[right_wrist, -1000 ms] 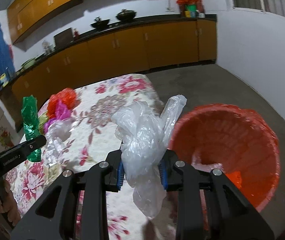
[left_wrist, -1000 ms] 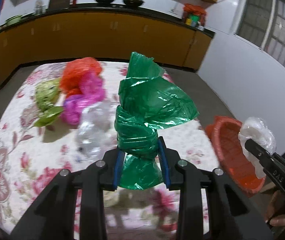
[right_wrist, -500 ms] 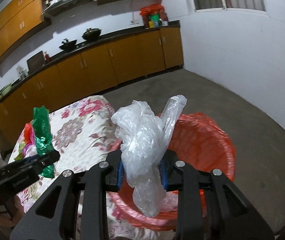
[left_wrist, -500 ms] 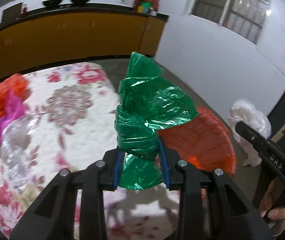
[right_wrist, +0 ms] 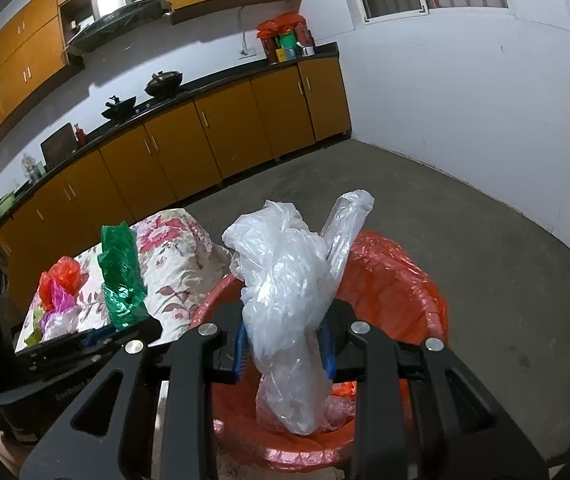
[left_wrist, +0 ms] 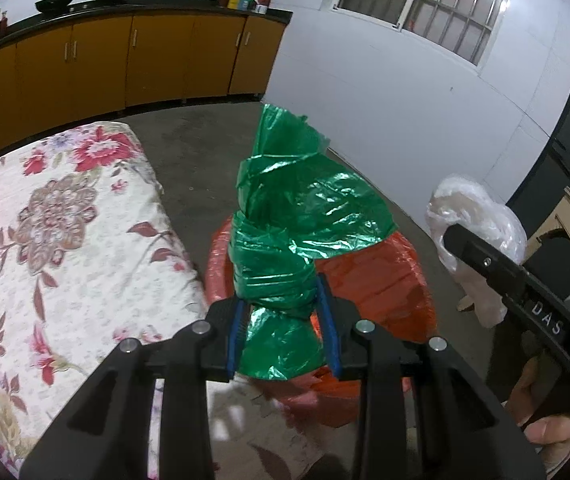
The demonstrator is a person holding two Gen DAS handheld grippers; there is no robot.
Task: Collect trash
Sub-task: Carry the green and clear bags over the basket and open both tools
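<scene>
green bag: a crumpled green plastic bag (left_wrist: 285,236) stands up between the blue pads of the left gripper (left_wrist: 283,332), which is clenched on its twisted waist; it hangs in front of and above the near rim of the bin.
clear bag: a bunched clear plastic bag (right_wrist: 293,292) is grasped the same way by the right gripper (right_wrist: 285,346), its loose tail dangling over the bin's open mouth.
bin: a red basket (right_wrist: 397,280) lined with red plastic film sits on the concrete floor just beside the corner of the floral-covered table (left_wrist: 65,240); it is the landmark for all else here.
left on the table: red, pink and pale bags (right_wrist: 59,296) lie in a heap well away from the bin, at the far side of the cloth.
risk, green bag: judged from its place near the rim, letting go now could send it onto the table edge or the floor; light film drifts as it falls.
risk, clinging: thin plastic may stick to the pads and come back out when a gripper lifts away.
risk, crowding: both grippers are near each other over one bin, so they could knock together or snag the liner.
writing: white letters "DAS" (left_wrist: 547,318) show on the right gripper's side; embossed lettering on the left gripper's body in the right wrist view is too dim to read.
brands: none legible on the bags or the bin.
</scene>
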